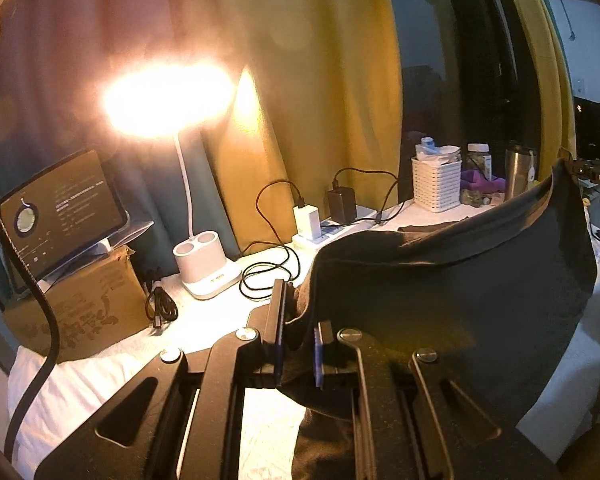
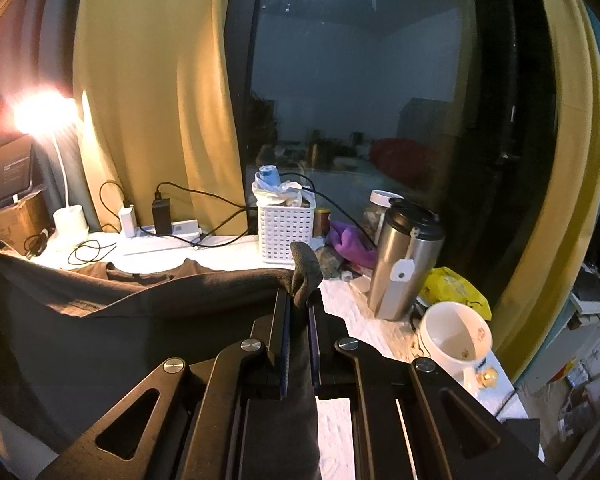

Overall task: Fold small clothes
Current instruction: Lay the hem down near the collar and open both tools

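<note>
Table (image 1: 100, 384), white textured cover, runs along yellow curtains (image 1: 320, 80) and a dark window (image 2: 360, 100).

Dark garment (image 1: 452, 280) is off the table, stretched in the air between the two claws, top edge sagging in the middle, lower part hanging toward the table. Second dark garment (image 2: 156, 274) lies flat on the table behind it, well apart.

Left claw (image 1: 299, 312): clamped together on one top corner of the dark garment, cloth bunched between the pads. Right claw (image 2: 299, 304): clamped together on the opposite top corner, a tuft of fabric sticking up past the fingertips. In the left wrist view the right claw shows at far right, at the cloth's far corner.

Left end of table: cardboard box (image 1: 84, 304) with a tablet (image 1: 60, 208) propped on it, screen lit. Just beside it a white desk lamp (image 1: 204, 268), on, heavy glare. Coiled black cables (image 1: 268, 276) near the lamp base.

Along the curtain: white power strip (image 2: 164, 240) with a white charger (image 1: 307, 220) and a black charger (image 1: 342, 204) plugged in.

Right end: white slotted basket (image 2: 286, 228) stuffed with small items, steel travel mug (image 2: 404, 260) upright, white mug (image 2: 456, 340) tilted toward the camera, yellow bag (image 2: 456, 288) behind it, purple cloth (image 2: 352, 244) between basket and travel mug, lidded jar (image 1: 478, 160) behind.
</note>
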A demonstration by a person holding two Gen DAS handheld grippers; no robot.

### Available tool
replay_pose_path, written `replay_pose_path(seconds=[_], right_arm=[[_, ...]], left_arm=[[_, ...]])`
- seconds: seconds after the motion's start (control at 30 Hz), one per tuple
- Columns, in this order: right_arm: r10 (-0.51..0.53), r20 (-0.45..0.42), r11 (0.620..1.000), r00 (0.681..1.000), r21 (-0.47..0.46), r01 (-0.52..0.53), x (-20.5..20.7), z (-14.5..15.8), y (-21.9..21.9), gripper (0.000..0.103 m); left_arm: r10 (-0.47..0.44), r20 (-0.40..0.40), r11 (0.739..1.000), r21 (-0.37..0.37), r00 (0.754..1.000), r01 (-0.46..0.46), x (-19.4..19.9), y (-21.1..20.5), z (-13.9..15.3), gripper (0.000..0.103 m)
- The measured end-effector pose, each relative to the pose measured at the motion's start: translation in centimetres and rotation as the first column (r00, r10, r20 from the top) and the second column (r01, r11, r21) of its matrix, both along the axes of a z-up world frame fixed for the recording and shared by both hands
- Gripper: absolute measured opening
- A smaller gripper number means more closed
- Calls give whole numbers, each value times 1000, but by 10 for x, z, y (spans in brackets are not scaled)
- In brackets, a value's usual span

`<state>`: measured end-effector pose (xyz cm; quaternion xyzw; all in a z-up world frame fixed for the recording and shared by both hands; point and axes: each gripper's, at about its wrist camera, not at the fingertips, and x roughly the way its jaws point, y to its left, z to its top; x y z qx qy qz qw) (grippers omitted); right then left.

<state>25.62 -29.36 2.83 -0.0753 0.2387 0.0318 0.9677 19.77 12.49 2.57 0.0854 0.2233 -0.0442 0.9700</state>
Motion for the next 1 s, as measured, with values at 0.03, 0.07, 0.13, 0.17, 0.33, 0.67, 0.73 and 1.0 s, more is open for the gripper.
replay_pose_path(seconds=[0.03, 0.07, 0.13, 0.17, 0.33, 0.67, 0.73, 1.0], right_arm=[[0, -4, 1000, 1000, -1, 0, 6, -1, 1, 8], [1, -7, 1000, 1000, -2, -1, 12, -2, 2, 8], [3, -12, 1000, 1000, -5, -3, 21, -4, 4, 8], [3, -16, 1000, 1000, -6, -3, 27, -5, 4, 8], [9, -38, 1000, 999, -12, -10, 54, -13, 10, 8], [23, -88, 999, 996, -21, -25, 110, -36, 25, 8], [26, -106, 999, 994, -21, -29, 123, -44, 29, 8], [38, -175, 999, 984, -26, -44, 173, -79, 43, 8]], left_arm=[[2, -3, 1000, -1, 1000, -2, 3, 1, 0, 9], [3, -6, 1000, -1, 1000, -3, 8, 2, -1, 9], [4, -11, 1000, 1, 1000, -4, 18, 2, -4, 9], [5, -15, 1000, 2, 1000, -5, 22, 3, -5, 9], [10, -34, 1000, -5, 999, -10, 43, 6, -13, 9], [35, -116, 999, -16, 993, -37, 88, 21, -38, 9], [43, -139, 999, -12, 989, -45, 98, 23, -44, 9], [65, -239, 998, 3, 969, -66, 132, 30, -78, 9]])
